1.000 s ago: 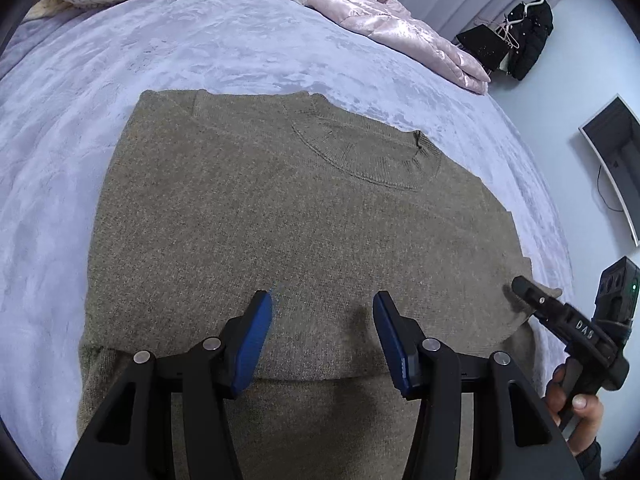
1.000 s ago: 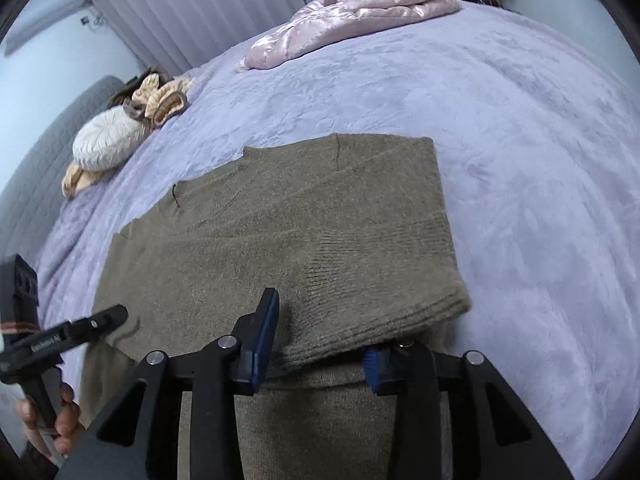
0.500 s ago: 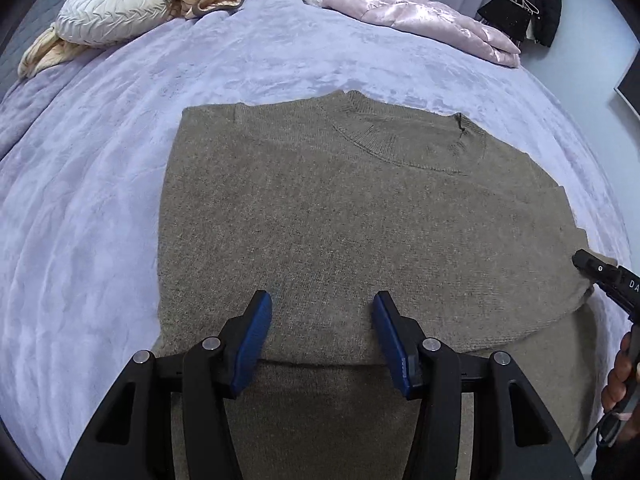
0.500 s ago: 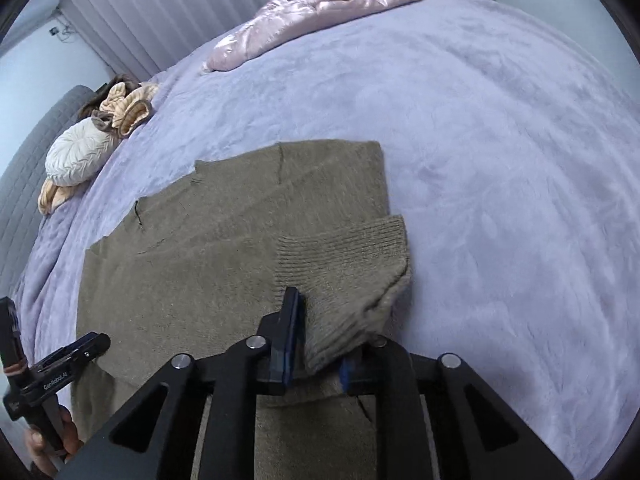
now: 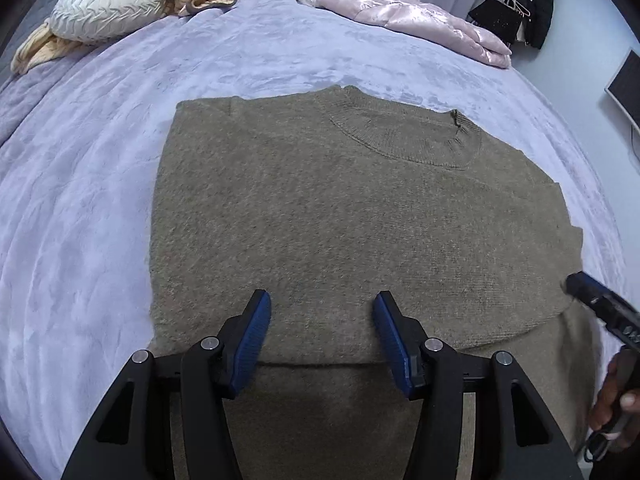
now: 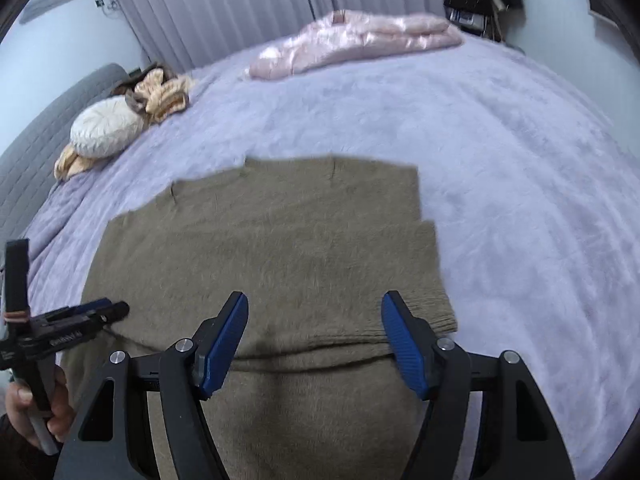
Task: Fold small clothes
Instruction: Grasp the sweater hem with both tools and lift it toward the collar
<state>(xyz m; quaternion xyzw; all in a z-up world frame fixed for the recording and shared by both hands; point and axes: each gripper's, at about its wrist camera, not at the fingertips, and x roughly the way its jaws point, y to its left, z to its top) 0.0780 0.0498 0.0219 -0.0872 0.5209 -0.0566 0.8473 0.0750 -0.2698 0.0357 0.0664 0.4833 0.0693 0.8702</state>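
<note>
Both claws hang over the olive sweater [image 5: 352, 216], which lies flat mid-bedspread [image 5: 80, 200]: left gripper [image 5: 322, 334] apart, nothing btwn; right gripper [image 6: 316, 336] jaws opening, pads off the knit, w/ folded hem below.

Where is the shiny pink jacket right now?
The pink jacket lies at the far edge of the purple bed, beyond the brown sweater and right of the round white pillow in both views.

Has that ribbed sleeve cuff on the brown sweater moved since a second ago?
Yes. The cuff, pinched and bunched before, now lies flat near the sweater's right edge; the right gripper is opening, nothing between its jaws.
</note>
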